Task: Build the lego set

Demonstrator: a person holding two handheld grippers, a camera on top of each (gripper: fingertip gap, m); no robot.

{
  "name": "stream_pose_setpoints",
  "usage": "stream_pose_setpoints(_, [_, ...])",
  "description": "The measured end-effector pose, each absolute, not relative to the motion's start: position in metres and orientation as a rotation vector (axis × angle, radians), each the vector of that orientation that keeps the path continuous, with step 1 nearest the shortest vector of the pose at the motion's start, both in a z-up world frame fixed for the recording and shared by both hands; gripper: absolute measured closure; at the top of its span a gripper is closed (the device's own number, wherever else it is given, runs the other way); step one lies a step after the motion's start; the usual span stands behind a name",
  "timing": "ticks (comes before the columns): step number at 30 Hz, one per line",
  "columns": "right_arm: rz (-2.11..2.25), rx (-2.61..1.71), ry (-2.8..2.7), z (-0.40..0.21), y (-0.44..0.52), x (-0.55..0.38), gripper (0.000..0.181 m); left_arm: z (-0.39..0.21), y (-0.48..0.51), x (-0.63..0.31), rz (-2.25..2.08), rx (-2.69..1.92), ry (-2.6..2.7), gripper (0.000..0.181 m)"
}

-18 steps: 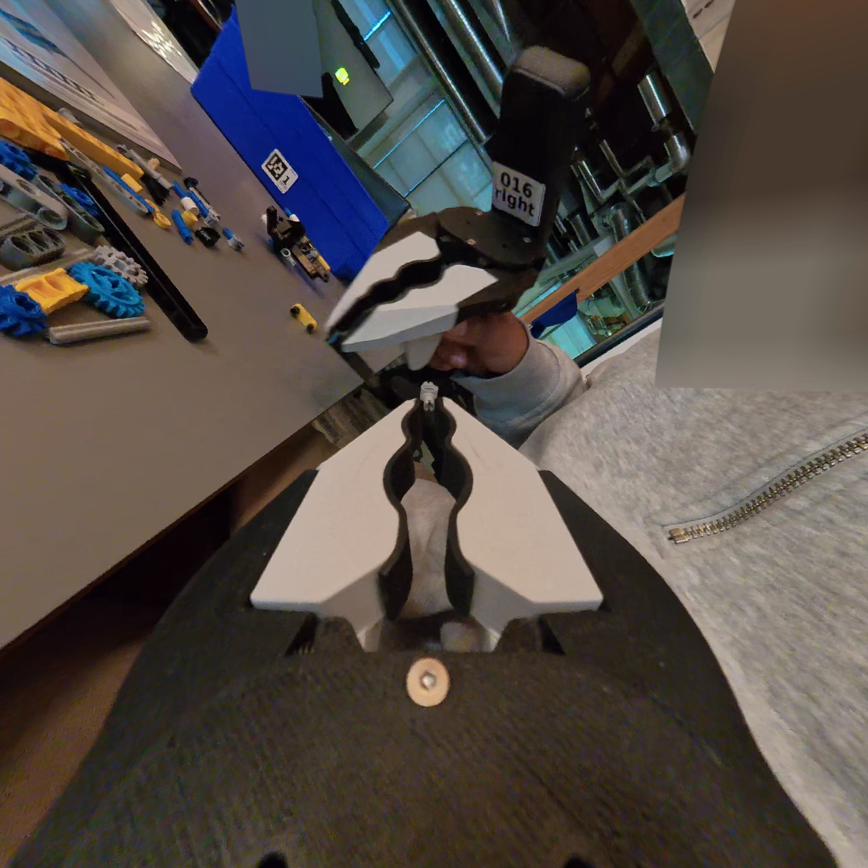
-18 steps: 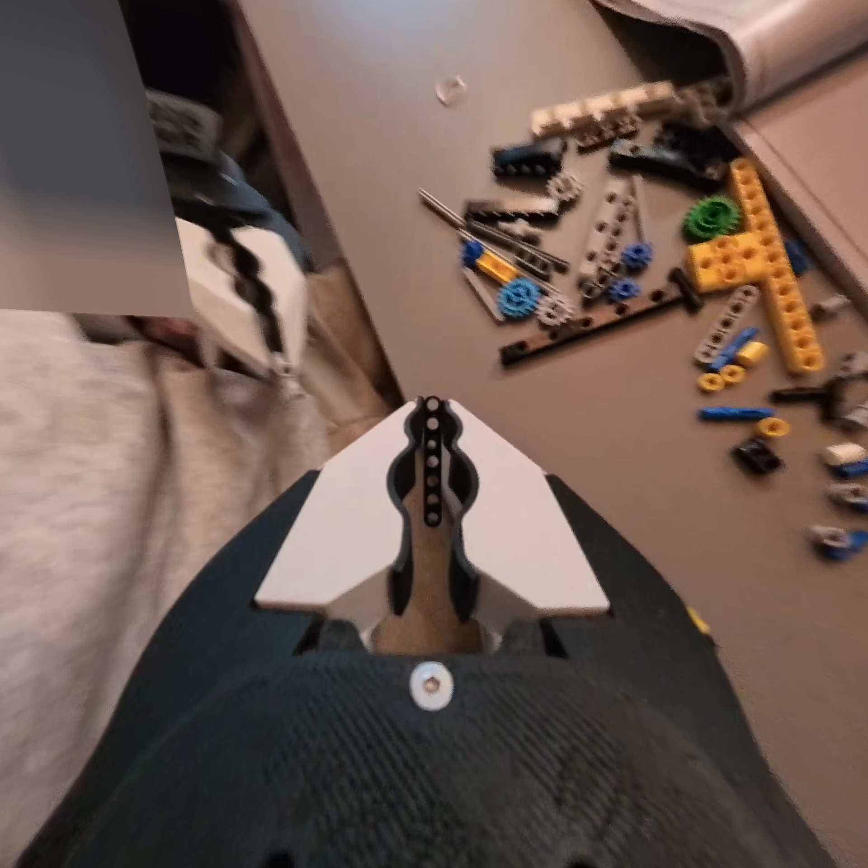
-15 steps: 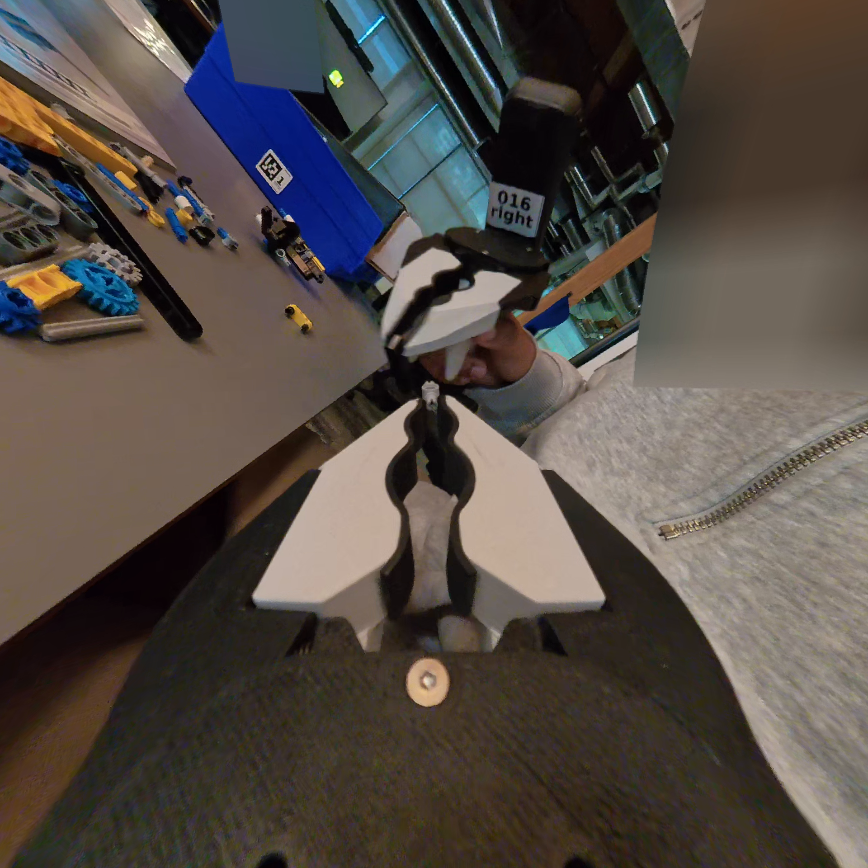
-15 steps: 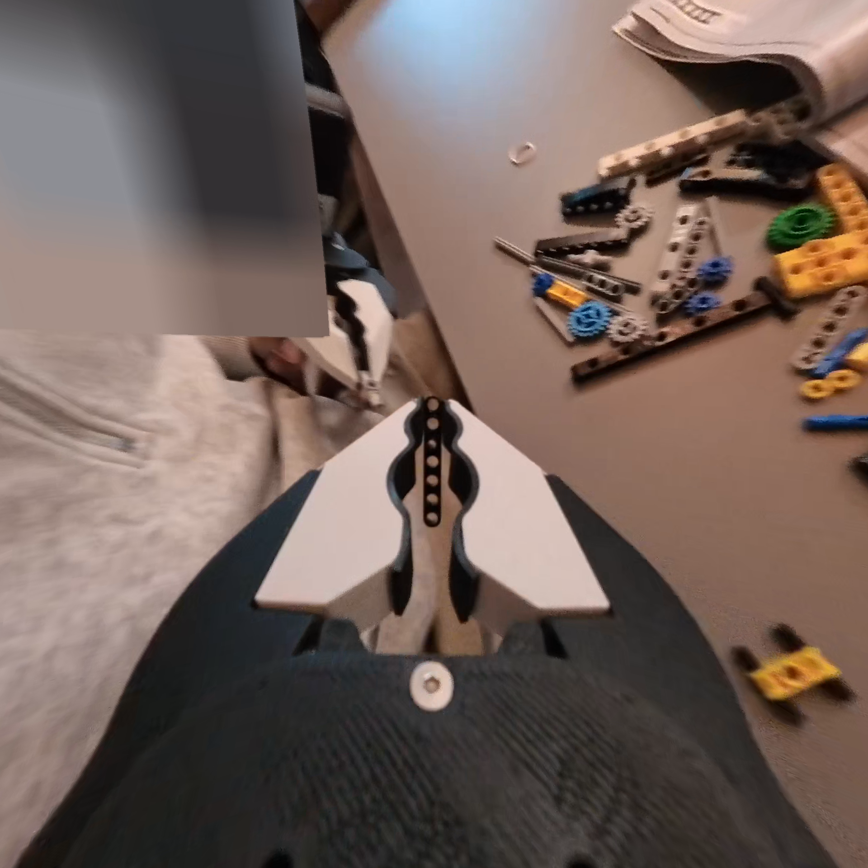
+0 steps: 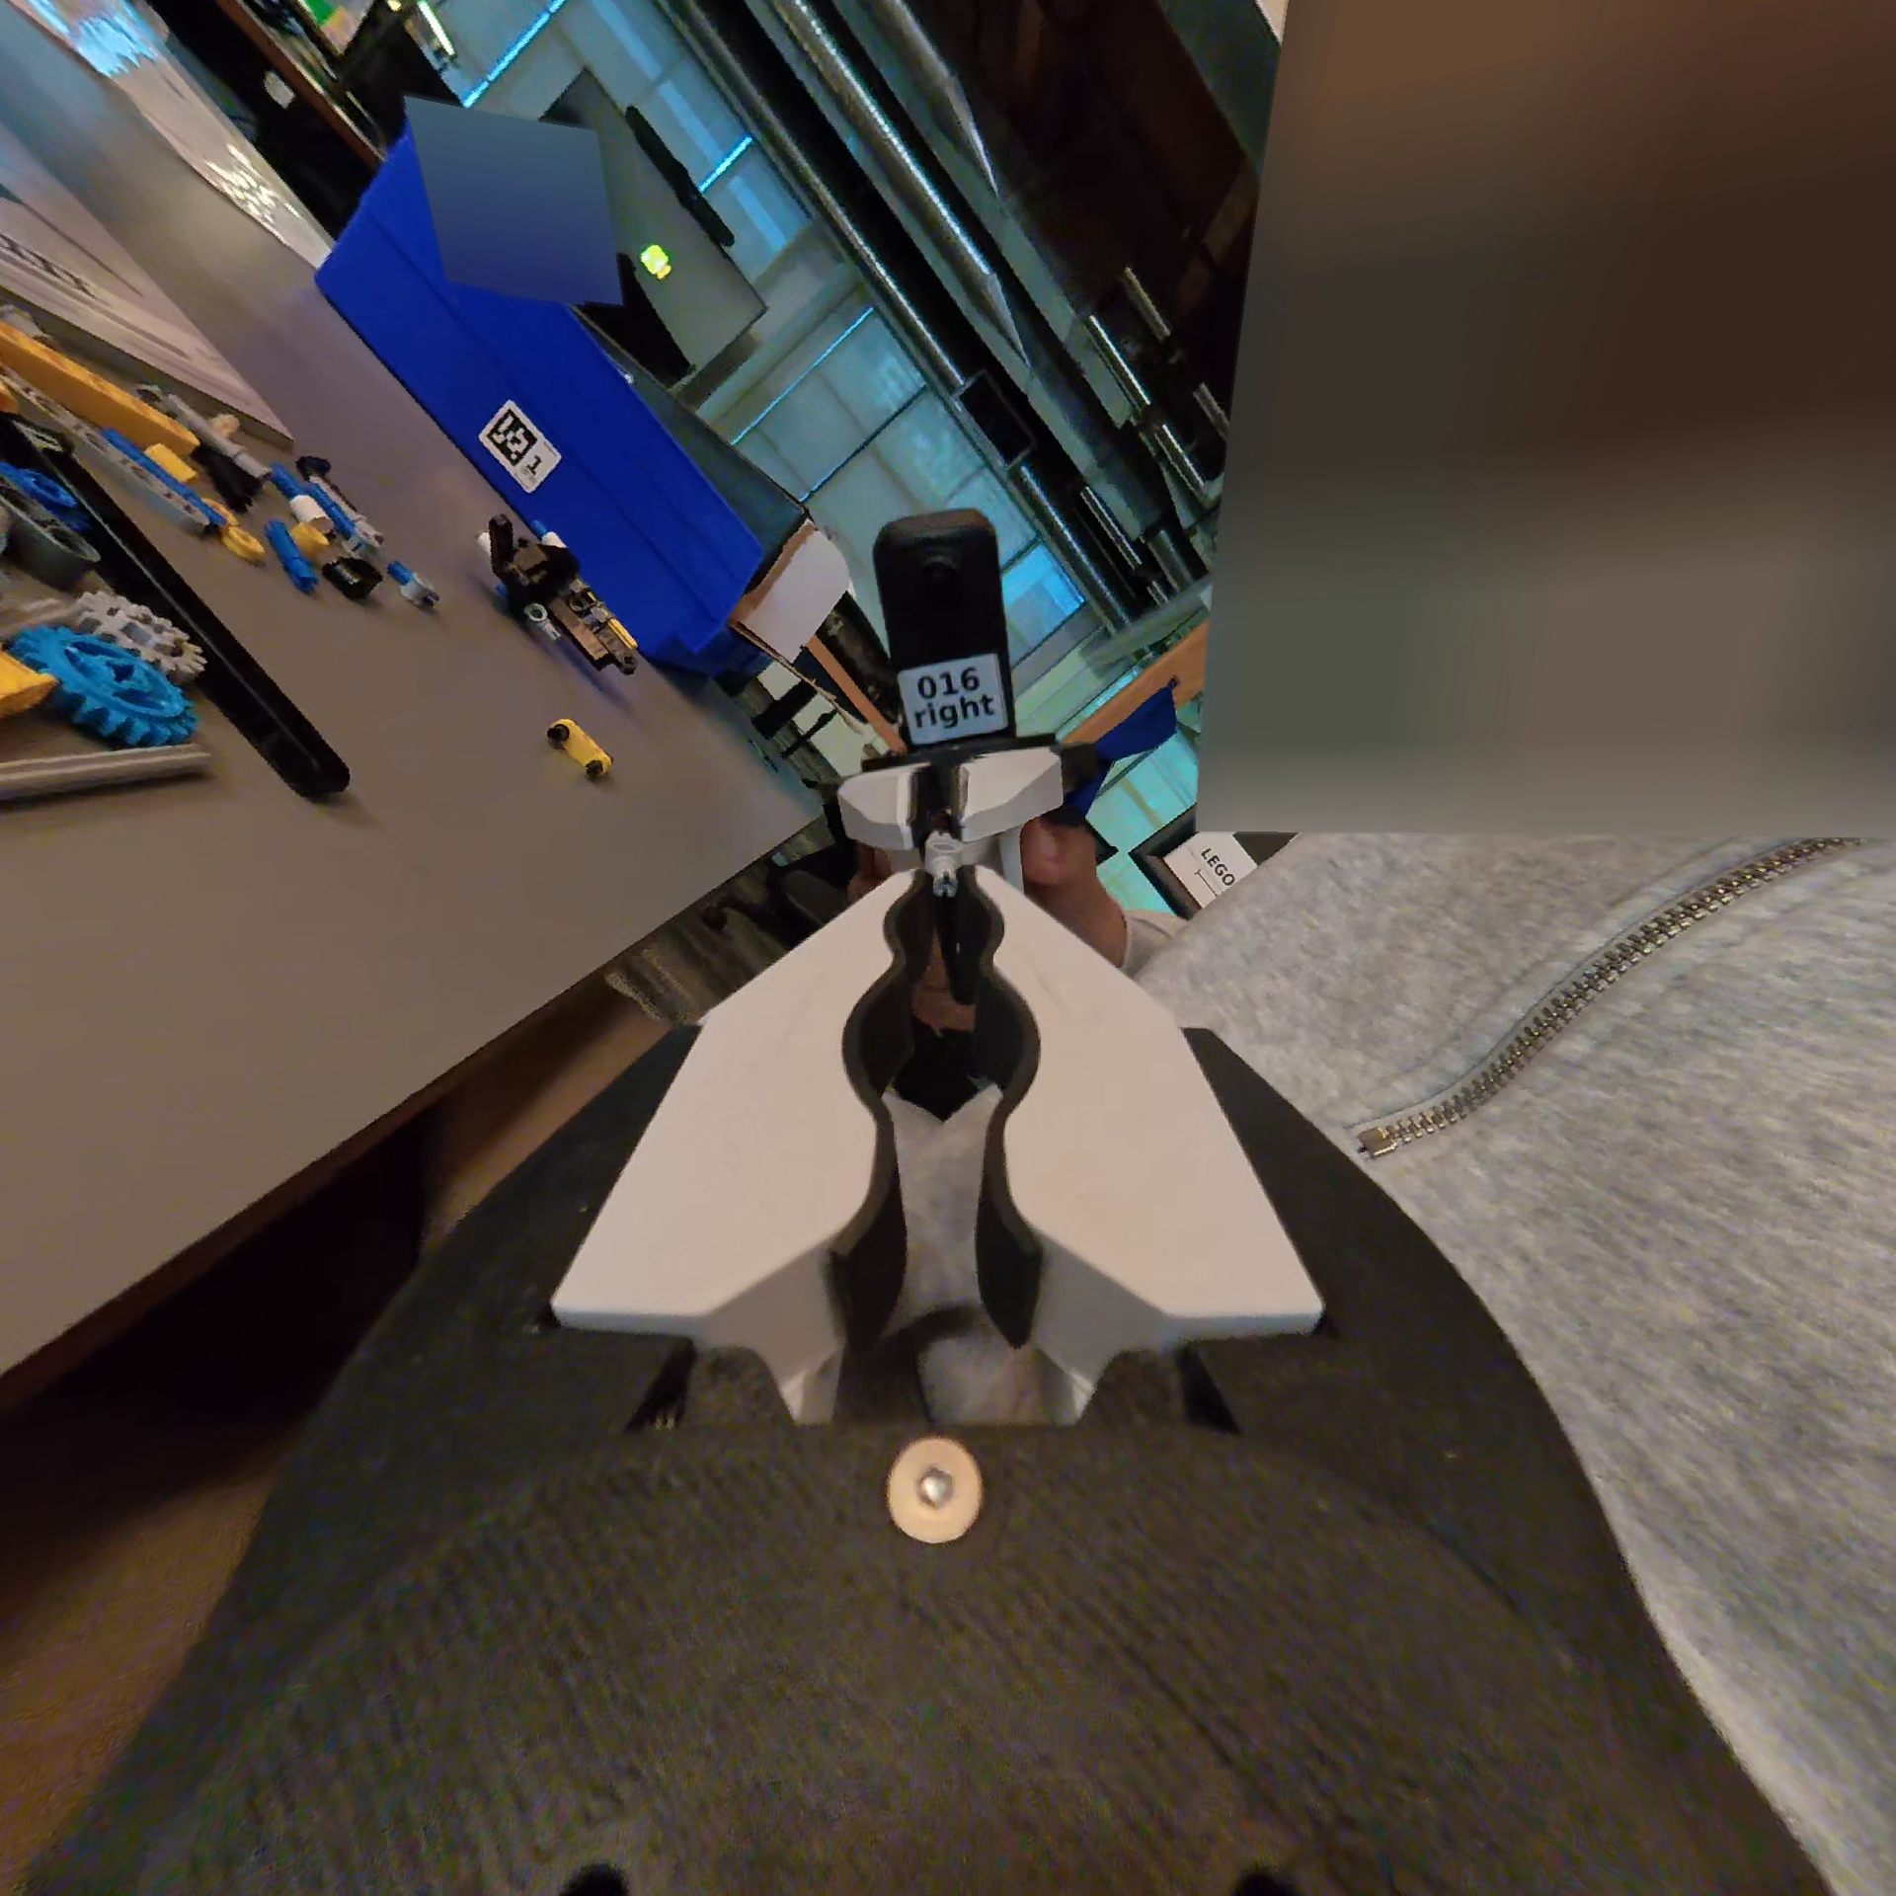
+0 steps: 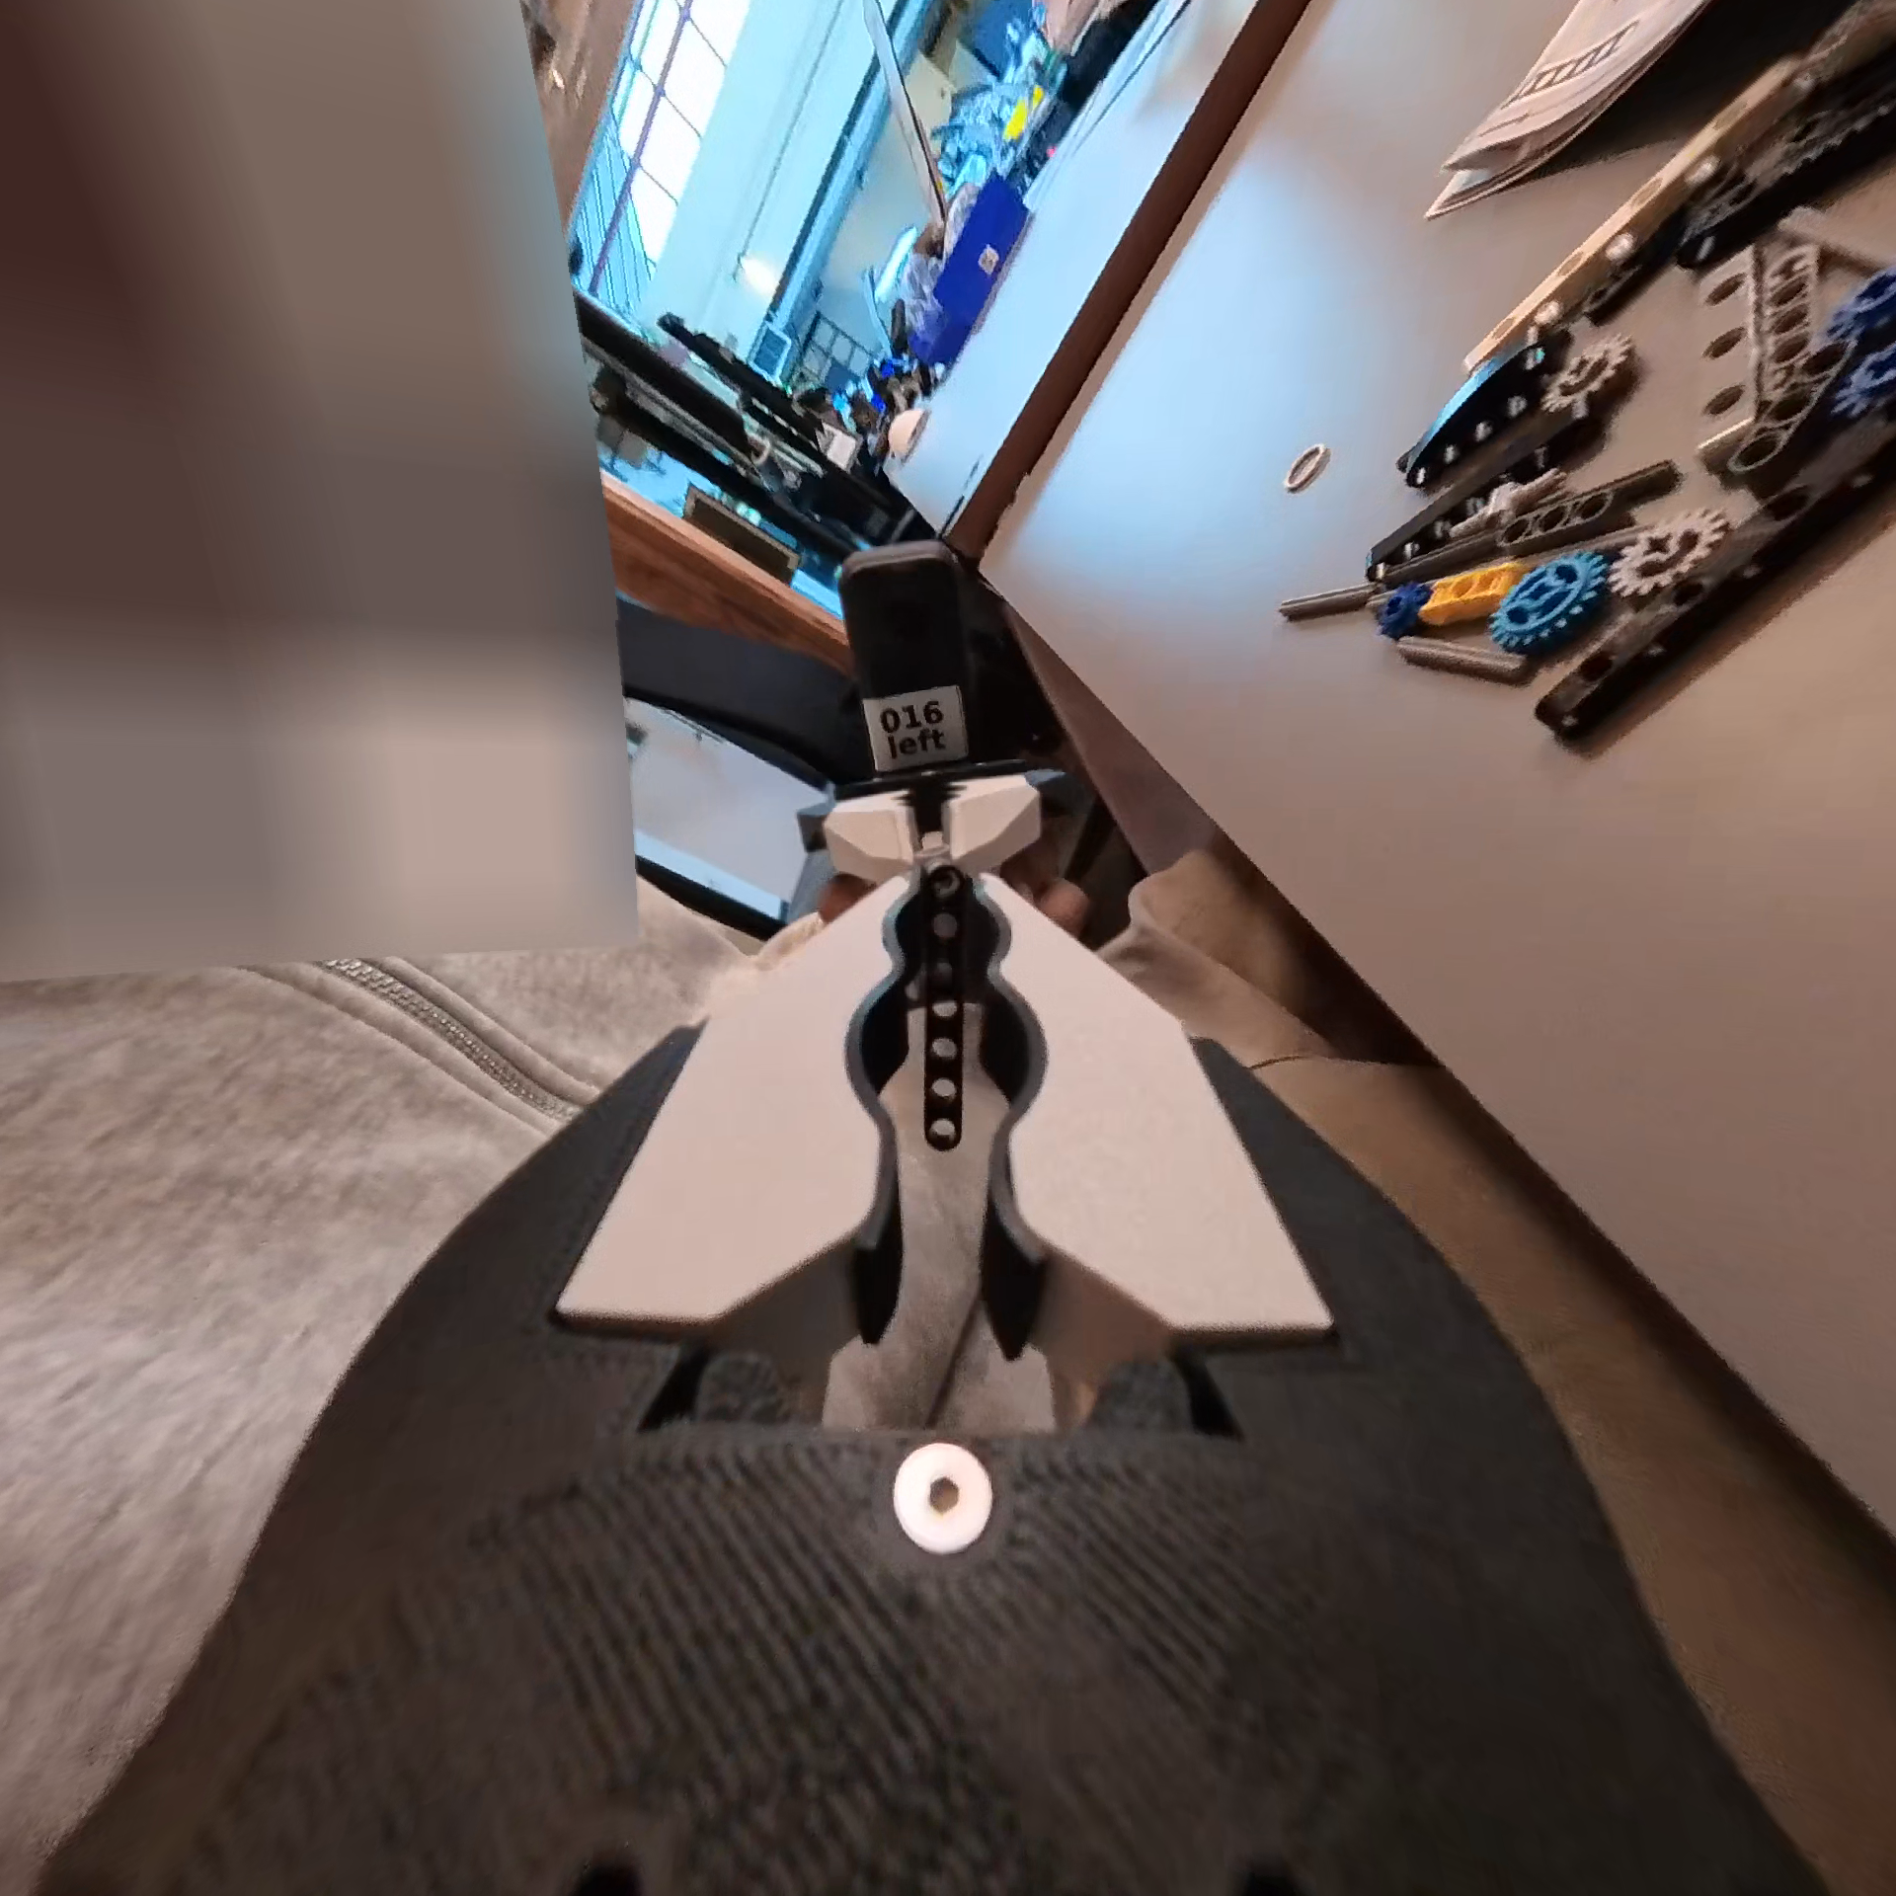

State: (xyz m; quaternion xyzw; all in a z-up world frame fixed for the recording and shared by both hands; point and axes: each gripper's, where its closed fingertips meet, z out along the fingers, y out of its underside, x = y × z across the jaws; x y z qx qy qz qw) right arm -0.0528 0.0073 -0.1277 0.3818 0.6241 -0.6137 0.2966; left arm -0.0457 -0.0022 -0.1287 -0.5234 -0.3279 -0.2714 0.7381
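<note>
My left gripper (image 5: 942,891) is shut on a small light-grey pin (image 5: 941,855) that sticks out past its tips. My right gripper (image 6: 944,884) is shut on a thin black beam with holes (image 6: 942,1026), held lengthwise between its fingers. The two grippers face each other tip to tip in the air, off the table's edge, in front of a grey zipped sweatshirt. In the left wrist view the right gripper (image 5: 946,811) sits just beyond the pin. In the right wrist view the left gripper (image 6: 932,829) and its pin (image 6: 932,843) meet the beam's top hole.
A grey table (image 5: 308,923) holds loose parts: blue gears (image 5: 103,682), a long black beam (image 5: 246,698), a small yellow piece (image 5: 580,746), a black sub-assembly (image 5: 559,605). A blue bin (image 5: 544,441) stands behind. In the right wrist view there are gears and beams (image 6: 1559,585) and a booklet (image 6: 1549,92). The tips of both grippers are at nearly the same place.
The right gripper has swung from pointing down at the table to face the left gripper head-on. The two have closed in, so pin and beam end now meet.
</note>
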Motion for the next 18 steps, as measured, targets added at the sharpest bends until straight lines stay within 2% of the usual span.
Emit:
stream_pose_setpoints(10, [-1.716,1.061,1.368,-0.1252,0.0103,-0.0507,0.178,-0.1282,0.0015,-0.0417,-0.608,-1.148,-0.711,0.180])
stream_pose_setpoints(18, [-1.737,1.050,1.386,-0.1251,0.0111,-0.0506,0.177,-0.1280,0.0028,-0.0429,-0.586,-1.147,-0.715,0.179])
